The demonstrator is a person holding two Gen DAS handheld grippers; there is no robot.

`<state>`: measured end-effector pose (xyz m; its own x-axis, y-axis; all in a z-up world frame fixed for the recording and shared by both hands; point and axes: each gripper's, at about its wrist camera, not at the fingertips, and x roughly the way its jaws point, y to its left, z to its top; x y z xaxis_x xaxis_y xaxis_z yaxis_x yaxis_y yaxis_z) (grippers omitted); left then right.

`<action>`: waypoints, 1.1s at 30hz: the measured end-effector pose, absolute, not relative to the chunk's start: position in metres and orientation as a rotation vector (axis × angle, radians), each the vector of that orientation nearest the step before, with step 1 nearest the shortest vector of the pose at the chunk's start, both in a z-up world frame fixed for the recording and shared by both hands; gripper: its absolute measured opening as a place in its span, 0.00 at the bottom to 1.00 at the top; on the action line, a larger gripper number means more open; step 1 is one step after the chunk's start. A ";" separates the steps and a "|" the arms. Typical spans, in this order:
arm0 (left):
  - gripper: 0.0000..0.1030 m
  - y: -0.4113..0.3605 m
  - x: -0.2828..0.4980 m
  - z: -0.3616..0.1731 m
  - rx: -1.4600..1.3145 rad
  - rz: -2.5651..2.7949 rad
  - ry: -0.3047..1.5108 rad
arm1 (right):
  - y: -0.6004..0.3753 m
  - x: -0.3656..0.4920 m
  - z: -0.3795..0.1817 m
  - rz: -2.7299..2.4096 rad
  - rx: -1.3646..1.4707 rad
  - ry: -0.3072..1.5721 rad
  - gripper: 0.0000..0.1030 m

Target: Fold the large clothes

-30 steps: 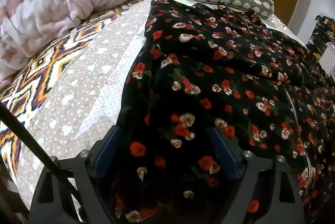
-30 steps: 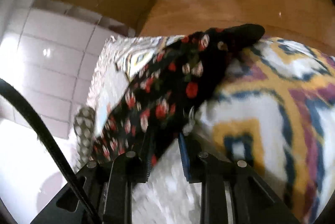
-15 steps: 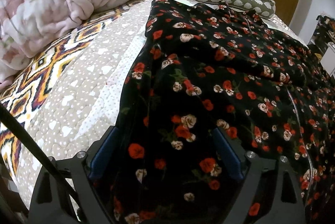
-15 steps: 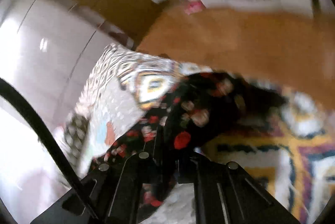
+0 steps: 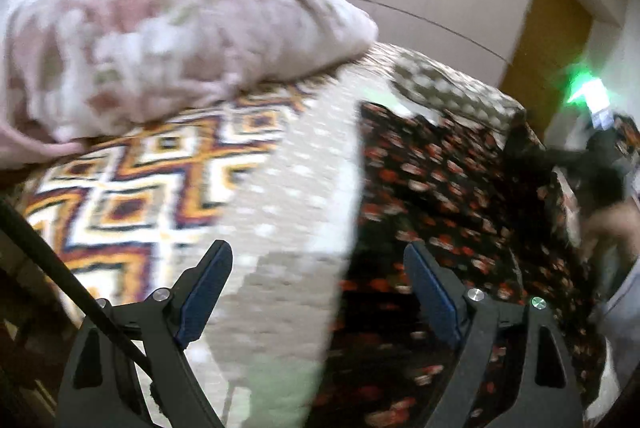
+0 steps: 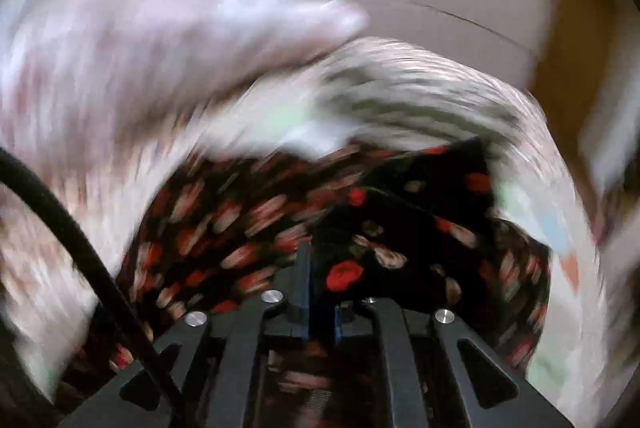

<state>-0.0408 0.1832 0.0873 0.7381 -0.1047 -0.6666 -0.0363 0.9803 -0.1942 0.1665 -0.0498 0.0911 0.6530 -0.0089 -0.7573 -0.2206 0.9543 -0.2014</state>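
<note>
Your left gripper (image 5: 318,268) hangs with its jaws spread wide over the bed, holding nothing. The black floral dress (image 5: 448,196) lies across the patterned quilt (image 5: 132,188), beside the pink comforter (image 5: 160,32). Your right gripper (image 6: 320,292) is pressed together, pinching a fold of that dress (view heavily blurred)

No text, label, brand or number can be read in either view. Both pictures are blurred, and the fabrics carry only patterns.
</note>
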 end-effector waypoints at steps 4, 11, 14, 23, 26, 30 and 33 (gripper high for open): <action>0.85 0.226 -0.053 0.096 -0.233 0.030 0.715 | 0.060 0.154 0.009 0.073 -0.807 0.838 0.35; 0.85 0.246 -0.051 0.102 -0.249 0.070 0.690 | 0.078 0.114 -0.013 0.033 -1.118 0.694 0.45; 0.85 0.230 -0.042 0.104 -0.254 0.029 0.706 | 0.047 0.122 0.018 0.065 -0.890 0.769 0.46; 0.85 0.147 0.000 0.097 -0.095 -0.101 0.748 | -0.188 0.091 0.084 -0.102 -0.153 0.829 0.70; 0.85 0.131 0.009 0.093 -0.088 -0.111 0.754 | -0.273 0.098 0.077 -0.204 0.046 0.866 0.75; 0.85 0.114 0.021 0.084 -0.099 -0.124 0.794 | -0.330 0.116 0.050 -0.133 0.311 0.936 0.78; 0.85 0.105 0.025 0.080 -0.084 -0.121 0.806 | -0.331 0.137 0.031 -0.080 0.375 0.967 0.77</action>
